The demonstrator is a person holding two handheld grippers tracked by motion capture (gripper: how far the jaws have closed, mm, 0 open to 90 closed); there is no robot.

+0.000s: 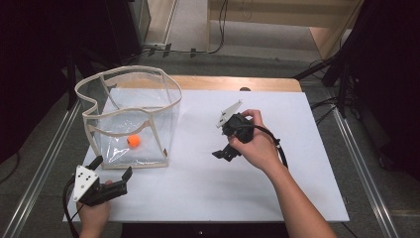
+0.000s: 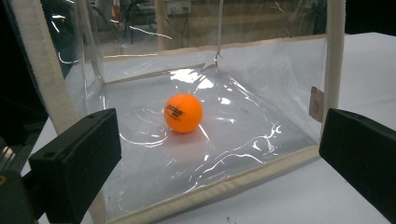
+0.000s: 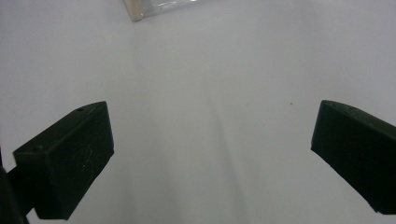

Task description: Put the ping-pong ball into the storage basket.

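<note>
Ball (image 2: pixel 183 113) sits in the clear bag (image 1: pixel 163 89) at twelve o'clock from the nearer, spread left gripper (image 1: pixel 113 168); right gripper (image 1: pixel 228 152) probably spread too.

Small orange plastic ball (image 1: pixel 133 141) with black print rests on floor of clear, cream-trimmed, open-topped plastic bin (image 1: pixel 168 91), standing upright, bench's far left.

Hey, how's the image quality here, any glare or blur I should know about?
High view: even light, dark surroundings, the clear bag slightly shiny. Left gripper view: bright glare streaks on the bag's plastic, the orange ball sharp, the near jaws soft. Right gripper view: the white table flat and featureless, jaws blurred at their edges.
</note>
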